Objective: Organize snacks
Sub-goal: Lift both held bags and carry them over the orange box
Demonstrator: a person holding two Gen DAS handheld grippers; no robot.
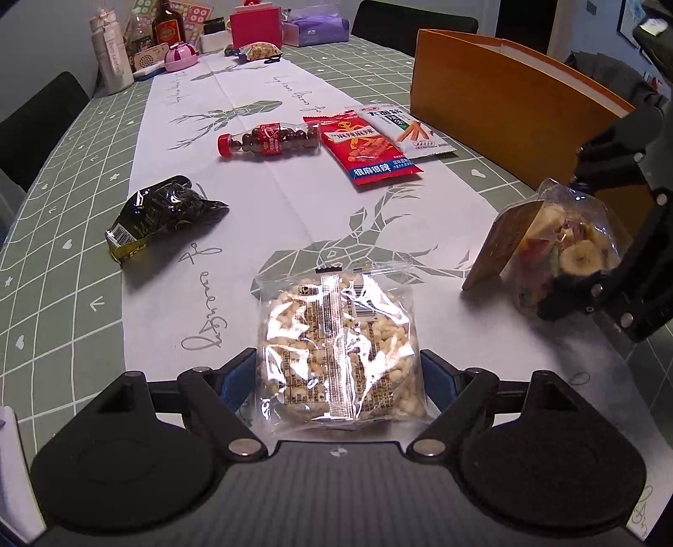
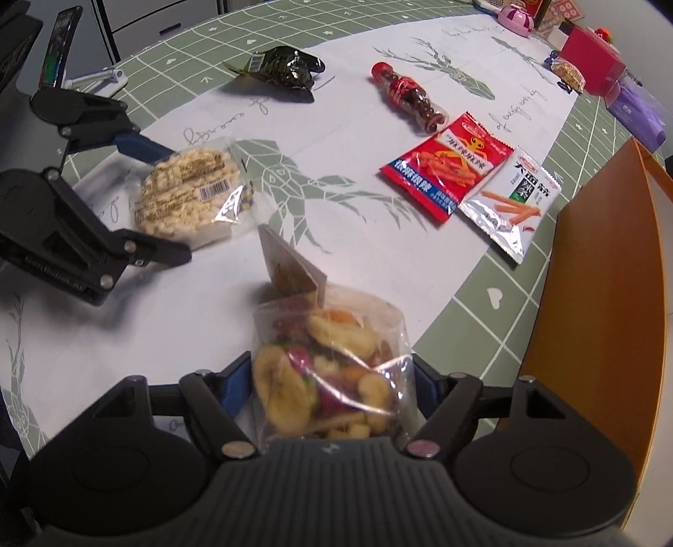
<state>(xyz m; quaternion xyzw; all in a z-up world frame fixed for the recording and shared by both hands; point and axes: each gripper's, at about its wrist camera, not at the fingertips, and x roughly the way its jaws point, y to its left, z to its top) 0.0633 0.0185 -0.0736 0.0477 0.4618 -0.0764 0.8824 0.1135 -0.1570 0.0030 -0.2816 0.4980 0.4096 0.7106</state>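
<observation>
Left gripper: fingers spread wide, one on each side of the puffed-rice cake pack; the blue pads sit beside the wrapper edges and whether they touch it cannot be told.
Puffed-rice cake pack: clear wrapper, lying flat on the white table runner, printed seam side up, close to the left gripper body.
Right gripper: fingers at a middling spread, with the dried fruit bag between them; the clear film lies against both pads, but whether the pads press it cannot be told.
Dried fruit bag: clear pouch of banana chips and mixed fruit pieces, folded cardboard header tilted at its top; in the left wrist view its lower end rests on the runner near the orange box.
Orange box: open-topped, standing on the green grid tablecloth on the right-hand side of the snack spread.
Red snack packet: flat on the runner, partly overlapping the white-and-silver stick-snack packet beside it.
Cola-shaped candy bottle: lying on its side, red cap pointing away from the red packet, just beside it.
Dark foil packet: crumpled, lying at the runner's edge, well apart from the others.
Far table end: bottles, a red box and a purple tissue pack.
</observation>
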